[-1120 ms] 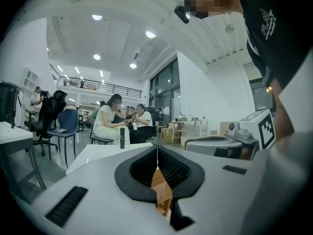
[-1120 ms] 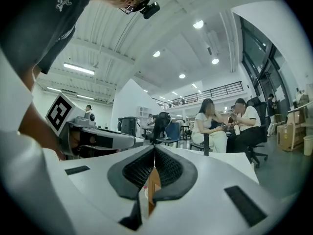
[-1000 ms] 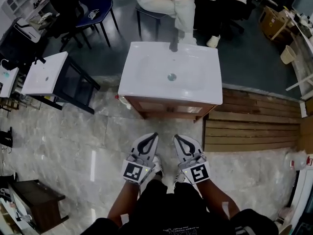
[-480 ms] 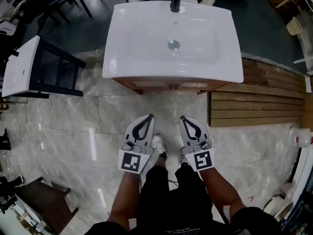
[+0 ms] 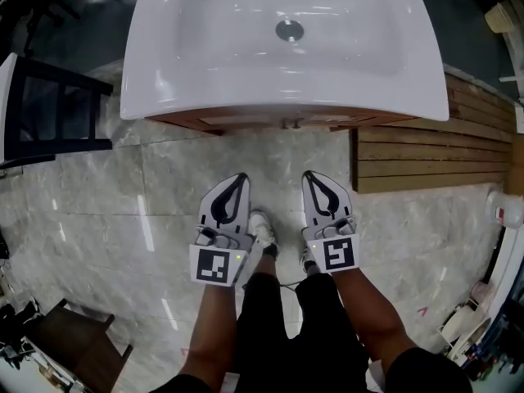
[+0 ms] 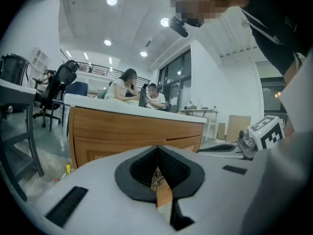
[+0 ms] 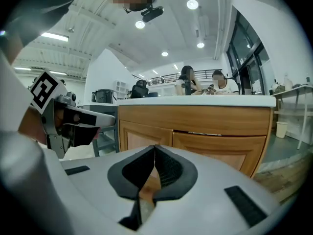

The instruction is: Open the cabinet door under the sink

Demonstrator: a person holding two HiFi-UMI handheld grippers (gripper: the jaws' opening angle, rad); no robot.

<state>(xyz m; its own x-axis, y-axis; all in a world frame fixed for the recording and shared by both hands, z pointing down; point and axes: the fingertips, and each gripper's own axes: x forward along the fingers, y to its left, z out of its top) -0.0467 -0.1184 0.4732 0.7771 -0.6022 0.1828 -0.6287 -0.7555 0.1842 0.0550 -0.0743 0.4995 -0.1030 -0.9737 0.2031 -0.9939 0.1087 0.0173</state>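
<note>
Left gripper [image 5: 240, 178] and right gripper [image 5: 311, 176], closed, face the cabinet [image 5: 246, 119]

Count: 1 sink [image 5: 205, 72] with 1 drain [image 5: 289, 30]. 2 cabinet doors [image 7: 143, 135] [image 7: 220, 148] under it. 2 hand-held grippers [image 5: 239, 178] [image 5: 311, 177]. 2 seated people [image 7: 188, 82] [image 7: 218, 83] beyond. 1 slatted wooden platform [image 5: 426, 158]. 1 black-framed stand [image 5: 49, 105].
</note>
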